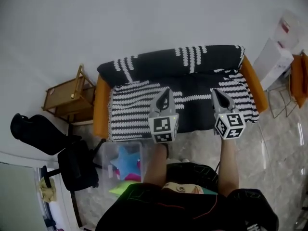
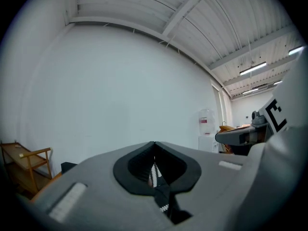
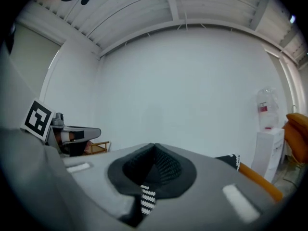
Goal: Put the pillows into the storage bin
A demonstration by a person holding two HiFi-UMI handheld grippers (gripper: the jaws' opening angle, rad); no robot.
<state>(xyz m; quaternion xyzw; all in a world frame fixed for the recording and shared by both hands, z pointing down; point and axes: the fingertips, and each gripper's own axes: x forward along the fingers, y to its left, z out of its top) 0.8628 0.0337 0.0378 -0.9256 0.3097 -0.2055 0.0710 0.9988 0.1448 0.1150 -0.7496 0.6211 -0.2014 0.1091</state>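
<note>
Left gripper [image 1: 166, 93], right gripper [image 1: 216, 94] — both jaws clamped on striped pillow [image 1: 139, 105], centre frame. Lower left: storage bin [image 1: 105, 151] holding star pillow [image 1: 127, 159] — black chair [image 1: 72, 166] alongside.

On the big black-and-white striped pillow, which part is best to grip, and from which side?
Pinch the cover fabric at two spots well apart, from the front of the sofa, as the left gripper and right gripper do now. The striped pillow is wide and soft, so one grip would probably let it sag.
</note>
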